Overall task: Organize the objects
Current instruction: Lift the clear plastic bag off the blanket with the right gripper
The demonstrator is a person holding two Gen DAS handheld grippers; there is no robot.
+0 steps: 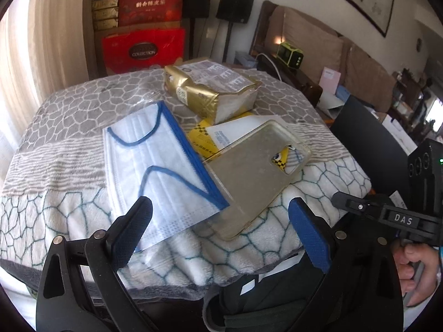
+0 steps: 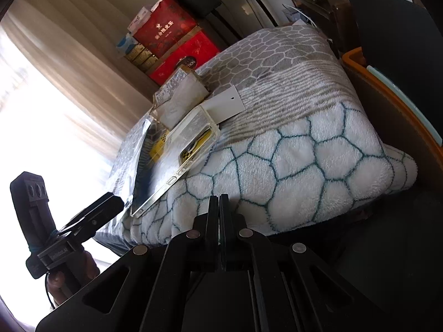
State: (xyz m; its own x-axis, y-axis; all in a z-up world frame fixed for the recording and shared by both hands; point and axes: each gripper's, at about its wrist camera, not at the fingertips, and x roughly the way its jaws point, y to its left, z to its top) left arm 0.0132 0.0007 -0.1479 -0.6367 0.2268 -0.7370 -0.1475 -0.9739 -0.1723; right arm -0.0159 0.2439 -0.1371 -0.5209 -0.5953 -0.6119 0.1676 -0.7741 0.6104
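On the blanket-covered table lie a white face mask with blue loops in a clear wrapper, a clear phone case, a yellow-and-white card under the case, and a gold packet behind them. My left gripper stands open at the table's near edge; its left finger overlaps the wrapper's near corner and nothing is gripped. My right gripper is shut and empty, off the table's front edge, with the phone case ahead to its left. In the left wrist view the right gripper shows at the right.
Red gift boxes and two black speakers stand behind the table. A dark chair back is to the right. An orange-rimmed container sits beside the table. Bright curtains hang at the left.
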